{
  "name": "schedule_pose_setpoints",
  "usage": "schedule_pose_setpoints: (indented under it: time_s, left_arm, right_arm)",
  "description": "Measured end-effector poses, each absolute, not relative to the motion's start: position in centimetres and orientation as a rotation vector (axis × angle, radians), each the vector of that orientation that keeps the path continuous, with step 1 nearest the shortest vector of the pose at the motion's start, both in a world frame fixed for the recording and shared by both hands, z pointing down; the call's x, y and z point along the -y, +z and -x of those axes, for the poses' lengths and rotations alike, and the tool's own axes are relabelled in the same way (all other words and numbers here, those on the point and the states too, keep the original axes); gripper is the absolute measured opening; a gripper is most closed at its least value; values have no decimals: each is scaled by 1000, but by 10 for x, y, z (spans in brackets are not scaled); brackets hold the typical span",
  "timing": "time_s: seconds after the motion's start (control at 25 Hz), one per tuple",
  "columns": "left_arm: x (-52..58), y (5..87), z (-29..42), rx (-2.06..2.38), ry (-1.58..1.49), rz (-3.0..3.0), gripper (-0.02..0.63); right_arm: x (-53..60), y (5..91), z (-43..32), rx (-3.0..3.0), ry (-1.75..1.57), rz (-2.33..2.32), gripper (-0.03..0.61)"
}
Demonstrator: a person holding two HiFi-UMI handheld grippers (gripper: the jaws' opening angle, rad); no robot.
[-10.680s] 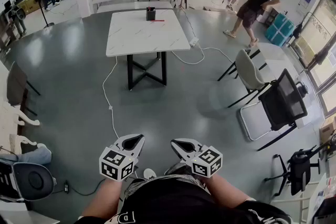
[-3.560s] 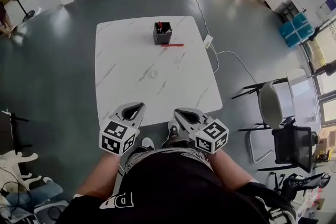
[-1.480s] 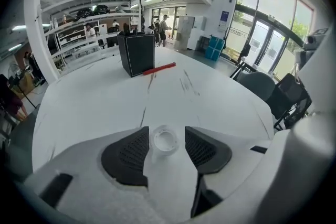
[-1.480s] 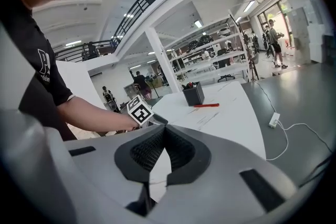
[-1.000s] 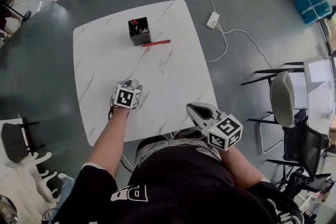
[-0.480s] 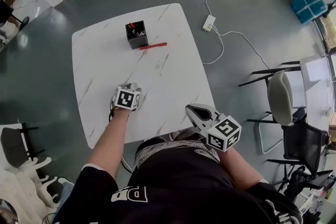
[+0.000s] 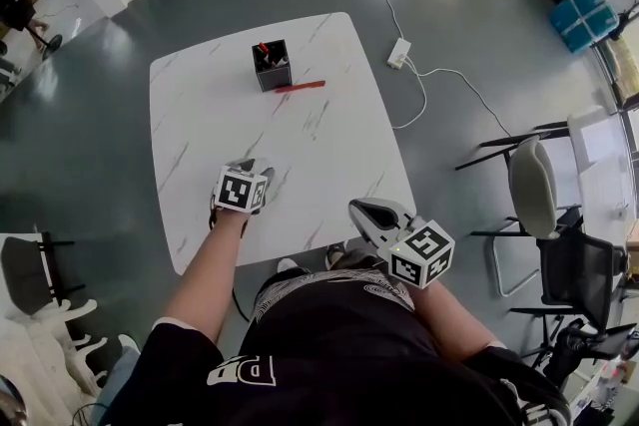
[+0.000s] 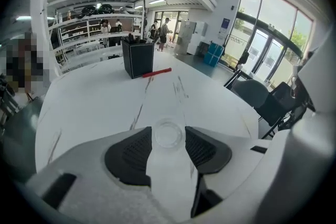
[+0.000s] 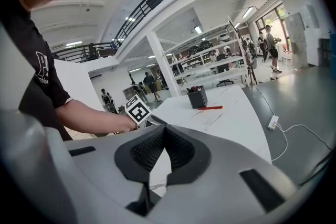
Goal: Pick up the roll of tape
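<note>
A small clear roll of tape [image 8: 168, 134] lies on the white marble table [image 8: 94, 107], right between the tips of my left gripper [image 8: 168, 140]. The pads [image 8: 135, 148] touch both its sides, so the gripper is shut on it. In the head view the left gripper [image 7: 248, 167] rests low on the table's near half and hides the roll. My right gripper [image 7: 359, 209] hangs by the table's front right edge, shut and empty; its tips meet in the right gripper view [image 9: 164, 129].
A black pen holder [image 7: 271, 65] and a red pen [image 7: 300, 86] sit at the far side of the table [image 7: 329, 145]. A power strip [image 7: 398, 53] with its cable lies on the floor to the right. Chairs [image 7: 534, 185] stand further right.
Since the oldest frames the person has come up to the table, and the left gripper has reached out onto it. Over the last second both grippers have held still.
</note>
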State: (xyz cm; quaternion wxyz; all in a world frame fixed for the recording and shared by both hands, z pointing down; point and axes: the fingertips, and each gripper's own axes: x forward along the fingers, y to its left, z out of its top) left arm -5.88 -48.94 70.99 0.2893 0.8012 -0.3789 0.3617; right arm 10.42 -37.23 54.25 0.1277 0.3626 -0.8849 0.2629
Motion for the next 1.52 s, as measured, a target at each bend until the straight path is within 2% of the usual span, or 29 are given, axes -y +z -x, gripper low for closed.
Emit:
schedule_pose_setpoints:
  time_s: [0.76, 1.2, 1.52]
  left_arm:
    - [402, 565, 94, 996, 535, -2366, 209]
    - [332, 512, 108, 932, 450, -2502, 209]
    - [291, 504, 115, 920, 447, -2544, 209]
  right_arm:
    - [320, 519, -27, 2648, 640, -1003, 5]
    - [288, 502, 2, 2699, 555, -1052, 5]
    - [268, 502, 21, 2702, 527, -1029, 5]
